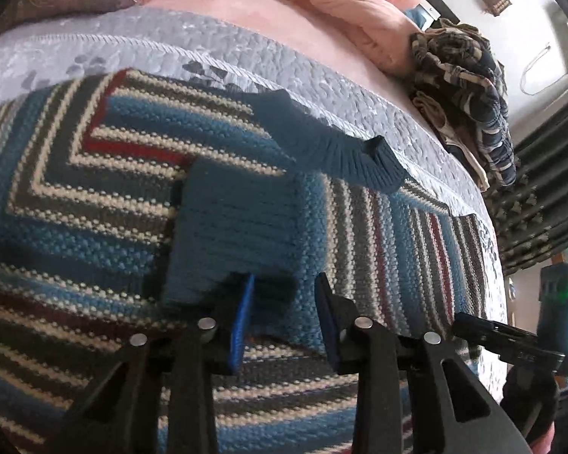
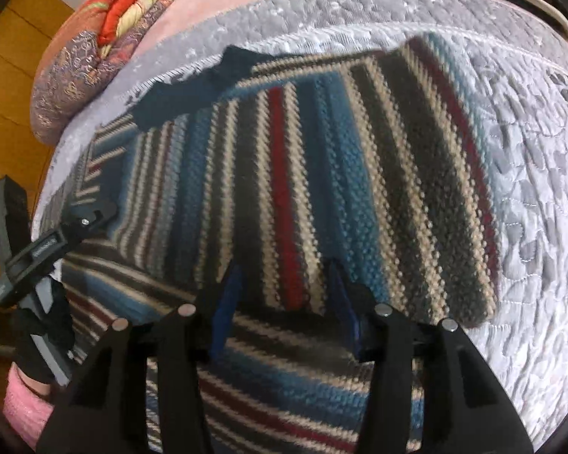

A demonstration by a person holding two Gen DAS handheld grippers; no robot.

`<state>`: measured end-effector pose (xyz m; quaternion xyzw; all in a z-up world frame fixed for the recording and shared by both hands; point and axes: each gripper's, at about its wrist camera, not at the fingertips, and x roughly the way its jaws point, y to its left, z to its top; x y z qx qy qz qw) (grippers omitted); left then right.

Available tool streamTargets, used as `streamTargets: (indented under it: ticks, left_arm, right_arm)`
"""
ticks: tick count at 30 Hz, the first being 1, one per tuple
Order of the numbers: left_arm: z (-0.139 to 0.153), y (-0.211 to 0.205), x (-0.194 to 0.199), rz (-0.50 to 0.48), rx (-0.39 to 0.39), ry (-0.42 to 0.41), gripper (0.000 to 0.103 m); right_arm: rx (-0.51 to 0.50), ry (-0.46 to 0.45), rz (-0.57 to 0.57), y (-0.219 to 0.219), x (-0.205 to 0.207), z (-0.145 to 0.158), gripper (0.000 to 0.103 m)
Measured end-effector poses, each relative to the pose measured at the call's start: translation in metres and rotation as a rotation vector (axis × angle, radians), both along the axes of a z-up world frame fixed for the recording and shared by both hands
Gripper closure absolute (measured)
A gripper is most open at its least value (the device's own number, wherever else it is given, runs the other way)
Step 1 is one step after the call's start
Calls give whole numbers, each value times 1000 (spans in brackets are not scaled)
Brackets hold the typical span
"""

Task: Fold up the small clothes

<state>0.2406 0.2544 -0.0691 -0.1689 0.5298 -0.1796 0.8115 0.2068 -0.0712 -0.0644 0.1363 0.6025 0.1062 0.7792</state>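
The striped sweater (image 1: 94, 196) lies mid-frame on the bed's grey quilt (image 1: 340, 87), sleeves already folded across its body; the final halving looks undone. Left tool (image 1: 284, 302) and right tool (image 2: 284, 287) hover wide apart over it, holding nothing.

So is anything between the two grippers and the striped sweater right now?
Nothing visible. The left gripper sits right over the striped sweater by its teal cuff, and the right gripper sits over the folded striped edge. Both look open.
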Motion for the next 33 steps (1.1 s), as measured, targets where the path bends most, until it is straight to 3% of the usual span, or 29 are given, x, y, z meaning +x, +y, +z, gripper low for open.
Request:
streamTargets:
  ticks: [10, 14, 16, 20, 25, 33]
  left_arm:
    - [-4, -6, 3, -5, 8, -4, 71]
    - [15, -2, 2, 20, 12, 13, 71]
    - [31, 9, -6, 26, 0, -31, 59]
    - [60, 56, -28, 69, 24, -106, 51]
    - [65, 131, -55, 198, 76, -110, 49]
    - [50, 287, -99, 539, 162, -76, 48]
  right_arm:
    - [-48, -3, -15, 7, 3, -8, 53]
    - [-21, -17, -43, 4, -2, 13, 53]
    - [3, -72, -40, 5, -9, 31, 48]
    - [-4, -130, -28, 11, -21, 53, 42]
    - [26, -121, 1, 25, -25, 51, 42]
    - [16, -103, 28, 51, -25, 36, 42]
